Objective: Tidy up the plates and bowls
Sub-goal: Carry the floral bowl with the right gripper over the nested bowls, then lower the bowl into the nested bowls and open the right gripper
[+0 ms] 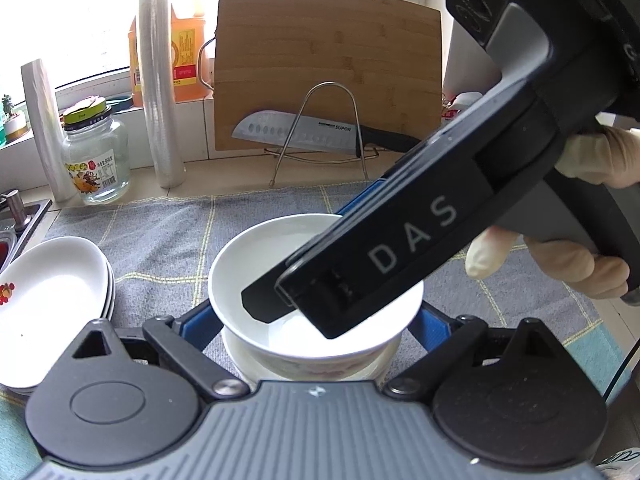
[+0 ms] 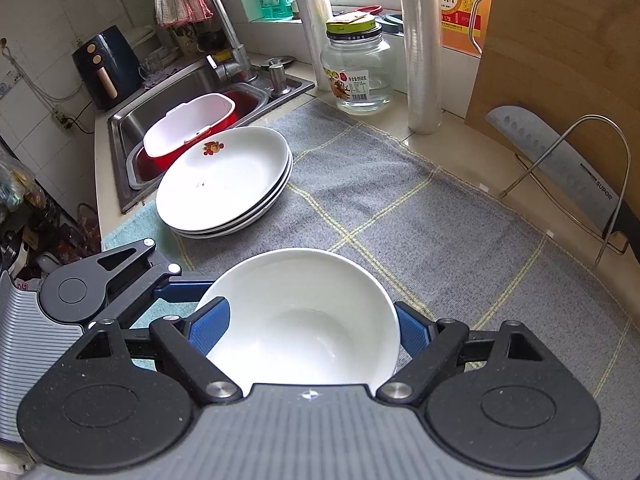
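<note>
Over the grey checked cloth (image 2: 400, 208), each hand-held gripper (image 2: 308, 328) clasps one upright, mouth-up white bowl (image 2: 304, 320).

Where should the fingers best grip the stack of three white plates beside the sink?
Grip the stack of plates at the rim overhang facing the grey mat, coming in low from that side; the sink blocks the far edge.

White bowl (image 2: 300, 320) upright on mat, stacked plates (image 2: 224, 184) nearby
</note>
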`<state>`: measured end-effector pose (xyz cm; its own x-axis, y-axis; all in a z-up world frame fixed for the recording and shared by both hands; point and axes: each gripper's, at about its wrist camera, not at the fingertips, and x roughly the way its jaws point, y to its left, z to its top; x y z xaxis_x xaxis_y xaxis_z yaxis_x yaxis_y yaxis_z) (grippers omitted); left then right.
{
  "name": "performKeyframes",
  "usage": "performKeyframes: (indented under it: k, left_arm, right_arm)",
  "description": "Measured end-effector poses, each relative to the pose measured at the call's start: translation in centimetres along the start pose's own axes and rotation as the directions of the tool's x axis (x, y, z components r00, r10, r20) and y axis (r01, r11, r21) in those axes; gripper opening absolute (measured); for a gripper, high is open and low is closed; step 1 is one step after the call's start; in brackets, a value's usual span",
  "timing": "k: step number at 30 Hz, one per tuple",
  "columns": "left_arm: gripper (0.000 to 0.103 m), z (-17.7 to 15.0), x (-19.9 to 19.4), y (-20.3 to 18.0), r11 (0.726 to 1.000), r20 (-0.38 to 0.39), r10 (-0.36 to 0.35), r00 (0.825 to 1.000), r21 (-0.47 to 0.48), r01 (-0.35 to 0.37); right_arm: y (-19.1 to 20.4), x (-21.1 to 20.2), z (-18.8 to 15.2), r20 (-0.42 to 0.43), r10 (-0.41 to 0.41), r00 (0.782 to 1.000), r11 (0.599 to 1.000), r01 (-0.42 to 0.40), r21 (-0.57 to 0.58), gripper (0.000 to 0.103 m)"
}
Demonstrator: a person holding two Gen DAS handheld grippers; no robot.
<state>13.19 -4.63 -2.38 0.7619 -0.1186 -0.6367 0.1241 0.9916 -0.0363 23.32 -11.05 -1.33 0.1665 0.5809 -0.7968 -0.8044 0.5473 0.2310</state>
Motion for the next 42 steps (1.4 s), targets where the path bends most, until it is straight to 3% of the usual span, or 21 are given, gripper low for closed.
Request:
performKeyframes:
  k: [35,42]
  left_arm:
    - [0.101,-0.5,1.2,0.2,1.000,-0.031,-0.001,1.000,0.022,0.002]
    - [0.101,-0.5,1.0,0.1,0.999,-0.024,0.003,1.000,0.044,-0.002]
  right_arm:
    - [-0.7,1.2,-0.9,0.004,0.003,1.000,1.000,-0.003,0.028,0.091]
    - [-0.7,1.1,-1.1,0.006,0.001,1.000,1.000,-0.001,0.027,0.095]
